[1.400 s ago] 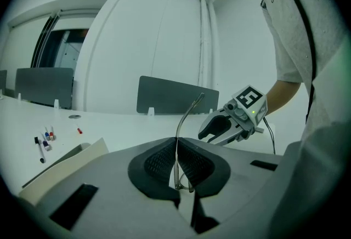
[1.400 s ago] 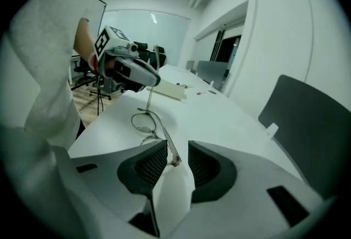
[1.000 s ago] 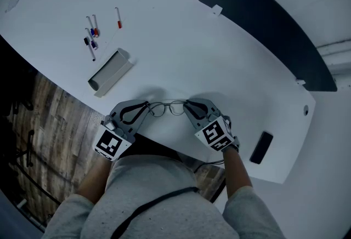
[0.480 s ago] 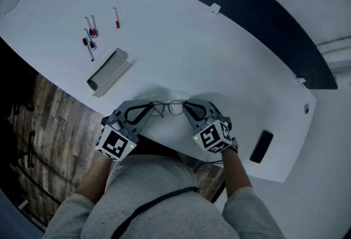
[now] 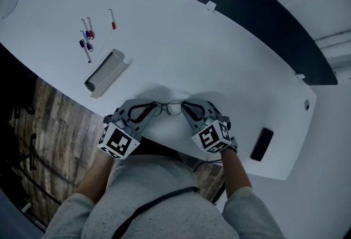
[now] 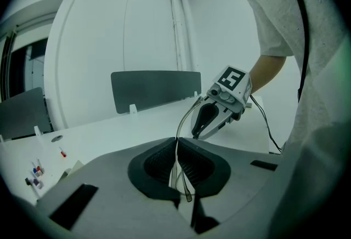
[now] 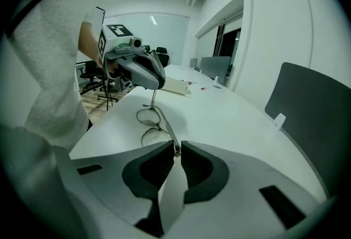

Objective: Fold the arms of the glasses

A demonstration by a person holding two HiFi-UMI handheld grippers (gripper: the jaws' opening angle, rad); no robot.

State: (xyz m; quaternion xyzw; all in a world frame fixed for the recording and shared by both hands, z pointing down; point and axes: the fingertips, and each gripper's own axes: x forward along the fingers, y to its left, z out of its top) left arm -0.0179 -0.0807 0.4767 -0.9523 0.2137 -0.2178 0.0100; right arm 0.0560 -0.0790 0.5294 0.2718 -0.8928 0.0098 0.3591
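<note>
At table's (image 5: 181,51) edge, left hand-held gripper (image 6: 176,143) pinches glasses (image 7: 149,117); right hand-held gripper (image 7: 176,148) just tightened on them.

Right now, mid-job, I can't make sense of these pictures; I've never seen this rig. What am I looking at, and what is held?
No robot here: a person holds a claw in each hand. One picture looks down from a camera on their head; the other two look along each claw. On the white table lie some pens, a grey tray and a dark flat slab. The left claw is shut on one arm of the glasses. The right claw, whose jaws have just been closing, pinches the frame's other end. The glasses stretch between them near the table's front edge.
</note>
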